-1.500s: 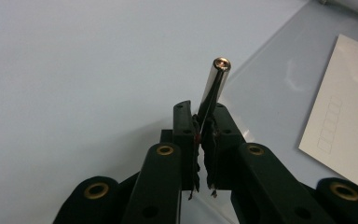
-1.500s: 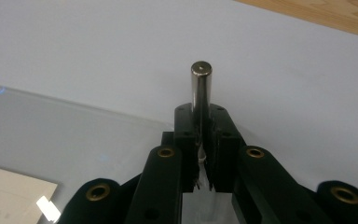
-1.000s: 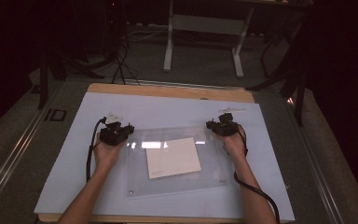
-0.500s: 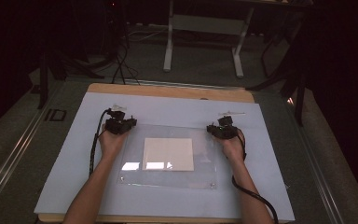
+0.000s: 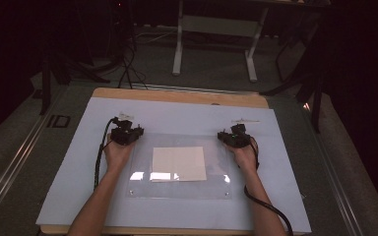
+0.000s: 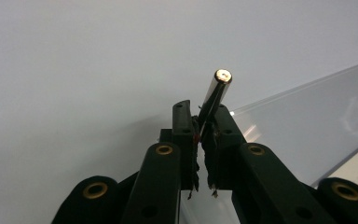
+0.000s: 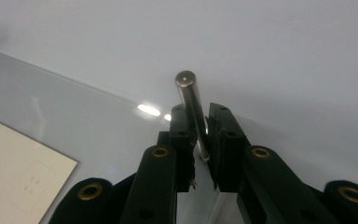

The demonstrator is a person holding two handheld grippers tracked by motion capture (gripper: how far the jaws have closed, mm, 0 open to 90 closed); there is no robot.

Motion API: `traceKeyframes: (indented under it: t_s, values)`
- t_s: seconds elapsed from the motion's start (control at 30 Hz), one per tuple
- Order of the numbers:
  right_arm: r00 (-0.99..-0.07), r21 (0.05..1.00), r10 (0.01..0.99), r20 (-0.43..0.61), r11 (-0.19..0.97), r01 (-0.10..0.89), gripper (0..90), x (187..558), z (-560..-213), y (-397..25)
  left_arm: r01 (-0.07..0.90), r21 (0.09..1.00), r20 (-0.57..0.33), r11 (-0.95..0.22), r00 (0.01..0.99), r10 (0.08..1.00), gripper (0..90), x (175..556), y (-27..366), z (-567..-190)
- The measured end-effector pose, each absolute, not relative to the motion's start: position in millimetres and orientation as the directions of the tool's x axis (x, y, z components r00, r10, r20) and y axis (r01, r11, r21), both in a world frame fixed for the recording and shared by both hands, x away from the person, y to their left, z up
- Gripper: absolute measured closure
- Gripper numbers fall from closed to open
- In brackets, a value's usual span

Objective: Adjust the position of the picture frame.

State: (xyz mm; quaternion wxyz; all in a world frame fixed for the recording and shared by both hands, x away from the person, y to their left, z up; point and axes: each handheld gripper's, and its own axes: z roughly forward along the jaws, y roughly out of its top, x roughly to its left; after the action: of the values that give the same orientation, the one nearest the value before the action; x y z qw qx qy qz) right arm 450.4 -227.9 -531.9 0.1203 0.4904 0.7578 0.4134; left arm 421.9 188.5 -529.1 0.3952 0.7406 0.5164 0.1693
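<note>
A clear acrylic plate (image 5: pixel 142 184) lies flat on the white table cover, with a cream sheet (image 5: pixel 179 163) at its middle. My left gripper (image 5: pixel 125 133) is at the plate's far left corner, my right gripper (image 5: pixel 235 137) at its far right corner. In the left gripper view the left gripper (image 6: pixel 200 109) is shut on a thin metal pin (image 6: pixel 219 84) that sticks out past the jaws, beside the plate's edge (image 6: pixel 307 121). In the right gripper view the right gripper (image 7: pixel 197 112) is shut on a similar metal pin (image 7: pixel 186 84), with the plate (image 7: pixel 51 102) and cream sheet (image 7: pixel 18 172) to its left.
The white cover (image 5: pixel 78 187) spans a wooden tabletop (image 5: pixel 177 96). A thin white strip (image 5: pixel 246 120) lies just beyond the right gripper. Cables trail from both grippers along the forearms. A white table frame (image 5: pixel 216 24) stands on the dark floor behind.
A second ago the plate and its cream sheet looked skewed and lifted. Now they lie square and flat. Both hands shifted slightly away from the person, still holding the pins.
</note>
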Motion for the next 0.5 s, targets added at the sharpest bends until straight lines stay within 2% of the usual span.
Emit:
traceKeyframes:
  t_s: [0.3,0.37,0.4,0.5]
  values:
    - [-0.489,0.754,0.846,0.212,0.177,0.633,80.0,448.3,-533.5,-227.2,0.640,0.758,-0.223,-0.120,0.429,0.875,80.9,424.3,195.9,-532.5]
    - [-0.495,0.755,0.845,0.203,0.187,0.628,75.8,447.6,-533.1,-227.4,0.653,0.753,-0.271,-0.081,0.420,0.866,79.0,425.2,198.7,-533.9]
    - [-0.501,0.757,0.842,0.198,0.193,0.624,70.4,447.2,-532.7,-227.8,0.657,0.751,-0.290,-0.067,0.419,0.860,76.8,425.3,200.7,-534.4]
    - [-0.510,0.764,0.847,0.147,0.231,0.603,66.6,444.7,-531.6,-230.6,0.645,0.762,-0.283,-0.067,0.424,0.860,66.5,423.4,202.4,-535.0]
